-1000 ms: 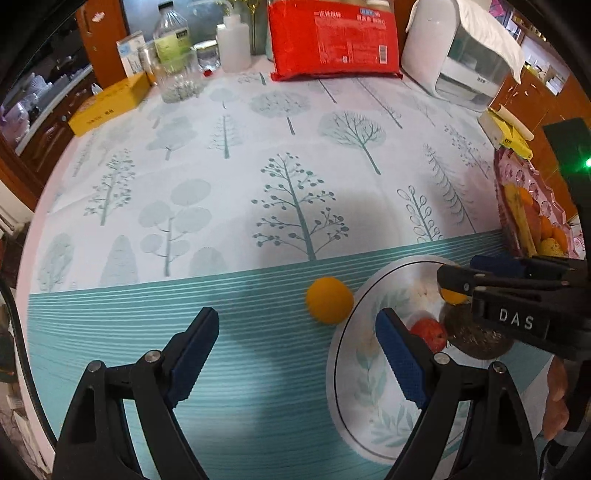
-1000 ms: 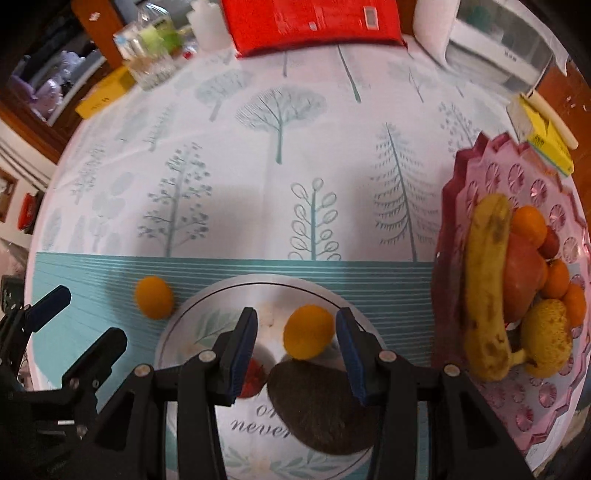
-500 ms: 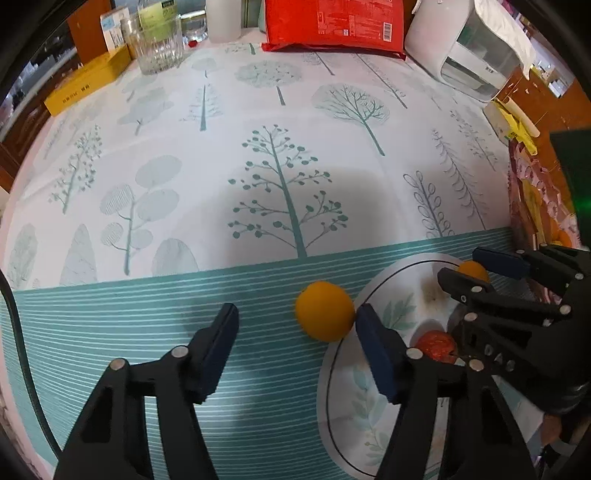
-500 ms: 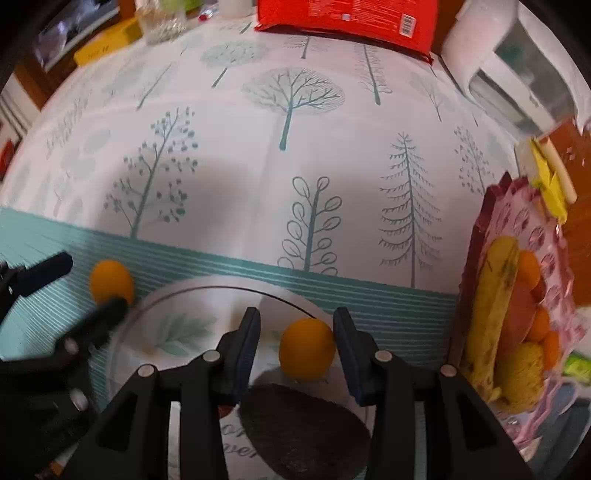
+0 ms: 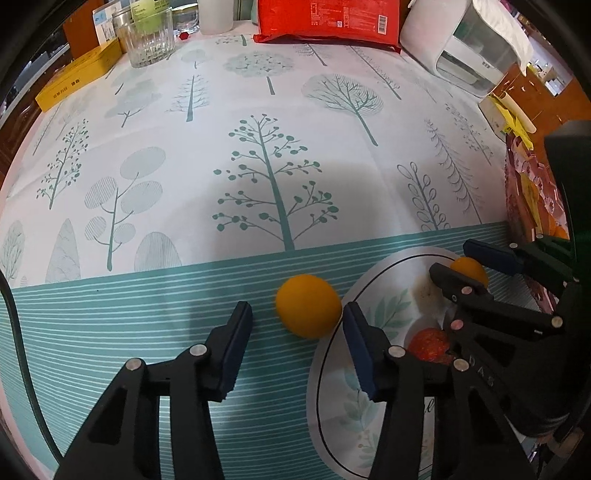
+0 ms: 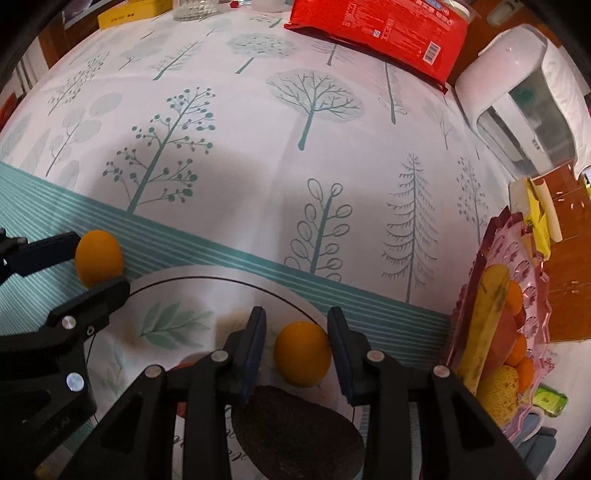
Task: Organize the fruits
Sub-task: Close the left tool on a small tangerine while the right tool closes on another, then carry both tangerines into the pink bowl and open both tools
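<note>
One orange (image 5: 308,306) lies on the tablecloth just left of the white leaf-patterned plate (image 6: 166,306). My left gripper (image 5: 297,332) points down over it, jaws closing; the right pad is at the fruit's side and a gap shows on the left. A second orange (image 6: 302,354) rests on the plate between the fingers of my right gripper (image 6: 296,332), whose jaws are closing too, with a thin gap at the left pad. A dark avocado (image 6: 295,432) and a red fruit (image 5: 430,345) also sit on the plate.
A pink fruit tray (image 6: 532,295) with a banana (image 6: 484,325) and several oranges stands at the right. At the far edge are a red packet (image 5: 328,18), a glass (image 5: 147,37), a yellow box (image 5: 77,81) and a white appliance (image 5: 469,48).
The left gripper has come down over the orange on the cloth and its jaws have narrowed a lot. The right gripper has rolled and narrowed around the orange on the plate.
</note>
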